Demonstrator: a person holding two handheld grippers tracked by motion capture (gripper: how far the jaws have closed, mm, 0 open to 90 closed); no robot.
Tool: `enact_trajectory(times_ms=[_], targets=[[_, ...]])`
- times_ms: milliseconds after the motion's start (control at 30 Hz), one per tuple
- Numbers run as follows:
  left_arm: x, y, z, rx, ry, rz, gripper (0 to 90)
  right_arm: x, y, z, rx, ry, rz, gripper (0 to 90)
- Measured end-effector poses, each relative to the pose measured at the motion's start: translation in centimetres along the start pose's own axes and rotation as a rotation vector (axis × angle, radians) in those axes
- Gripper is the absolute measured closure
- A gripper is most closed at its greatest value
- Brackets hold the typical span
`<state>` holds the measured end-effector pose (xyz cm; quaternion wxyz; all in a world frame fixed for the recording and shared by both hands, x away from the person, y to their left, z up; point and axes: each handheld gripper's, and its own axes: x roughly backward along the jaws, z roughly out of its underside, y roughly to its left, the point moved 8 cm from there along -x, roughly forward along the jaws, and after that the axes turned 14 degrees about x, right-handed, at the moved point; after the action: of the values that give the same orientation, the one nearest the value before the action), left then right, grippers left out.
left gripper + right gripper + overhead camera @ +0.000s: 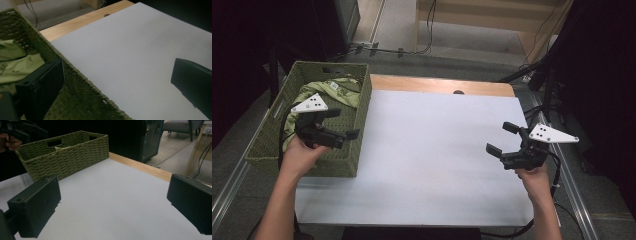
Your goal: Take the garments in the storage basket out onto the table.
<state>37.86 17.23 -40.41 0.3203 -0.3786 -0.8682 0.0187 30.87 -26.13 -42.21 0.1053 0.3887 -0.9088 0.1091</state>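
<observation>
A green woven basket (361, 107) (75, 85) (67, 157) stands at the table's left edge. A light green cloth (343, 91) (17, 62) lies crumpled inside it. My left gripper (346, 123) (118, 67) hovers over the basket's right wall, open and holding nothing; one jaw is above the basket, the other above the white sheet. My right gripper (498, 136) (113, 187) hangs open above the sheet's right side, holding nothing. The right gripper view also has the left hand and its gripper (15, 130) far off behind the basket.
A white sheet (432, 150) covers most of the table, leaving a wooden strip (437, 84) along the far edge with a small dark hole (458, 92). Cables (422, 50) lie on the floor beyond. Dark furniture stands at both sides.
</observation>
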Motion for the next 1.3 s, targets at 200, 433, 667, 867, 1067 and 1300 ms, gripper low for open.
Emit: enact_trajectory(times_ms=[200, 433, 667, 867, 1067, 1300], targets=[[0.3, 2.7, -1.6, 0.049, 0.003, -0.058, 0.0, -0.2, 0.0, 0.1, 0.004, 0.010, -0.005, 0.0], [0.2, 5.8, -2.0, 0.118, 0.020, -0.120, 0.0, -0.2, 0.0, 0.2, 0.006, 0.013, -0.007, 0.0], [-0.3, 9.0, -1.9, 0.162, 0.051, -0.220, 0.0, -0.2, -0.2, 0.2, 0.004, 0.013, -0.005, 0.0], [-0.6, 11.4, -2.1, 0.192, 0.088, -0.315, 0.0, -0.3, -0.2, 0.3, 0.006, 0.018, -0.005, 0.0], [-1.0, 14.0, -2.4, 0.219, 0.135, -0.396, 0.0, -0.5, -0.1, 0.4, 0.007, 0.028, -0.007, 0.0], [-1.4, 17.2, -1.7, 0.267, 0.221, -0.528, 0.0, -0.6, -0.1, 0.5, 0.007, 0.033, -0.009, 0.0]])
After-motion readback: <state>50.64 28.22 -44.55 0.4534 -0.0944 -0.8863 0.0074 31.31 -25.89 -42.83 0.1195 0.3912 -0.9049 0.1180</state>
